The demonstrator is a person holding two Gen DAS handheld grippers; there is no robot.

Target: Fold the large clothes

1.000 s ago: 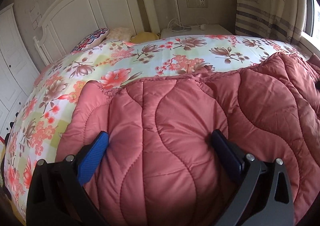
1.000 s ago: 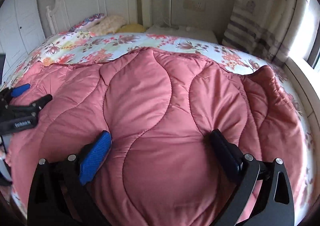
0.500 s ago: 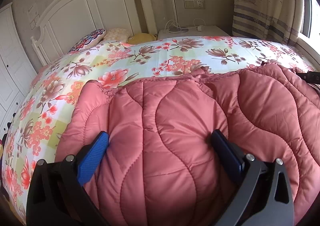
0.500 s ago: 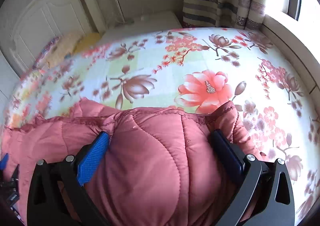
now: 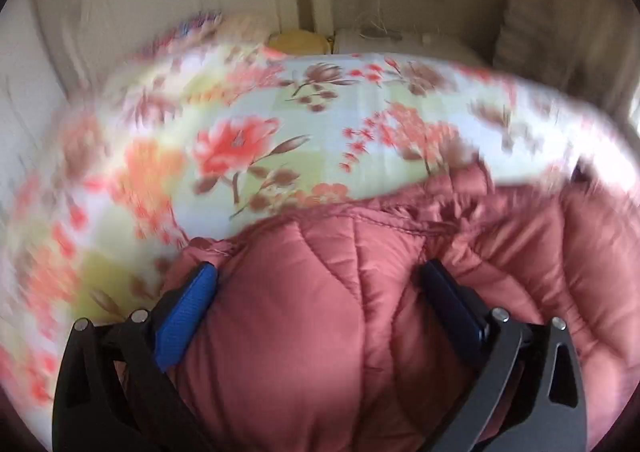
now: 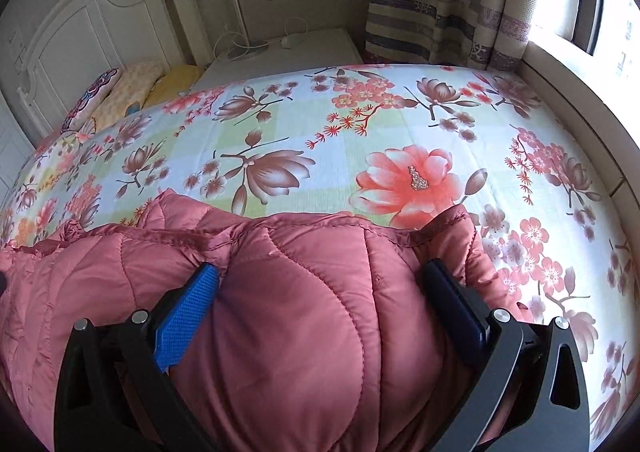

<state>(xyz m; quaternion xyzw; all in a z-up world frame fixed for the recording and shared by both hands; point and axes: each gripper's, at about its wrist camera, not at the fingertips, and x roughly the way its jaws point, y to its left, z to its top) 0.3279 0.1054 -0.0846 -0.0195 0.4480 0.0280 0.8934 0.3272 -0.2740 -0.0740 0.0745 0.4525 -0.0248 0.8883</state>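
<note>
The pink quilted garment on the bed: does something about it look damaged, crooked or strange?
No damage shows. The pink quilted garment bulges between the fingers of both grippers, left and right, and its stitched top edge runs uneven across the floral sheet. The left wrist view is blurred, so fine detail there cannot be judged.

Bed (image 6: 580, 155), white headboard (image 6: 80, 35) at far end. Floral sheet (image 6: 360, 123) covers the mattress: pink and brown blossoms on pale green and white checks. Pink quilted garment (image 6: 304, 316) lies directly on the near part of the sheet, its stitched edge running across. Pillows (image 6: 120, 91) at the head: one patterned, one pale, one yellow. Left view blurred; same sheet (image 5: 320, 119), same garment (image 5: 304, 332).
</note>
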